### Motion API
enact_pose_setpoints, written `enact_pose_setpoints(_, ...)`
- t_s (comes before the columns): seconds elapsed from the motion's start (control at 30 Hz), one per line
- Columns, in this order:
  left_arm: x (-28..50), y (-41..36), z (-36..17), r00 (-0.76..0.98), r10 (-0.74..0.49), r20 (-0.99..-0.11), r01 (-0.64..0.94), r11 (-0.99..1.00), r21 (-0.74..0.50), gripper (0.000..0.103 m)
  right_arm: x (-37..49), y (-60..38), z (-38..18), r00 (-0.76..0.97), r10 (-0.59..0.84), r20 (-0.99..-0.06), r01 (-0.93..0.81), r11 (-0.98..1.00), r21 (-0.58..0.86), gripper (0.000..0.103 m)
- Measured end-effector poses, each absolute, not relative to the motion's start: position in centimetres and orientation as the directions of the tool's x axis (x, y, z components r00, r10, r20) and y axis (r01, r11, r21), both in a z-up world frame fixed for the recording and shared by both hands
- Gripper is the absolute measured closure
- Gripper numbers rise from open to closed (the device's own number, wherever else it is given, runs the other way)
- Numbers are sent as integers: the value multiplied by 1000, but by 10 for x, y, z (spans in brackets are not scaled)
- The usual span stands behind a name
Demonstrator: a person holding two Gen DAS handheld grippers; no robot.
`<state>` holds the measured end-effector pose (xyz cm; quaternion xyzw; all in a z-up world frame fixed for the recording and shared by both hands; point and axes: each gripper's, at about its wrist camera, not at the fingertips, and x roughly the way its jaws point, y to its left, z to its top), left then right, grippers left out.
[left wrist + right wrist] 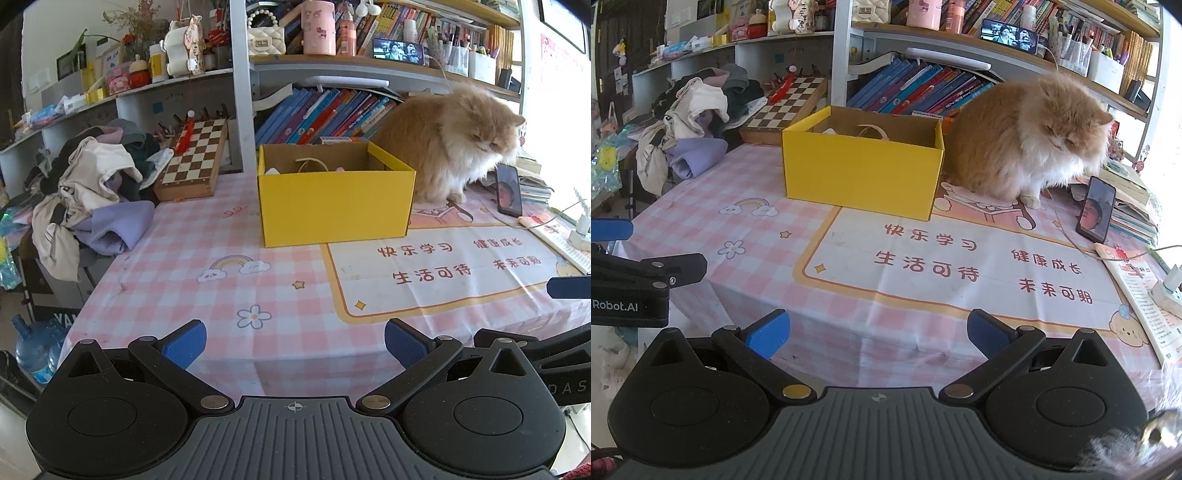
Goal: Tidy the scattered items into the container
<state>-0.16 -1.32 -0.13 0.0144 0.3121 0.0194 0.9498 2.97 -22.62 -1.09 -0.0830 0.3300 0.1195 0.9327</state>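
Yellow cardboard box (334, 206) sits mid-table beside fluffy orange cat (454, 144), few items inside. Left gripper (295, 345) and right gripper (879, 334) both spread wide, empty, at table edge. Looks finished or between picks; next needs finding any loose item.

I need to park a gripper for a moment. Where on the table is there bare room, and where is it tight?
Free: the printed mat in front of the yellow box, and the checked cloth between box and clothes pile. Tight: the right side, with the cat against the box, the phone, the cables and the book stack. Both grippers hang open at the near edge.
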Motion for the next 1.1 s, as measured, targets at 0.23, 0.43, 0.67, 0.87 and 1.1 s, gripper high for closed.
enact_pose_setpoints(0.23,-1,-13,-2,803,49,-594,-30,999,42,0,32,-226,-11,750,173,-638,-284,956,-75,0)
enact_pose_setpoints(0.43,-1,-13,-2,804,49,-593,-28,999,44,0,34,-227,-10,749,174,-639,-285,956,-74,0)
enact_pose_setpoints(0.67,-2,-15,-2,804,50,-593,-26,998,49,0,34,-227,-11,746,172,-643,-283,956,-73,0)
enact_pose_setpoints(0.87,-2,-17,-2,804,50,-592,-21,998,56,0,34,-227,-12,746,171,-644,-282,957,-73,0)
enact_pose_setpoints(1.1,-1,-17,-2,804,51,-593,-20,998,57,0,33,-225,-13,744,168,-647,-279,958,-71,0)
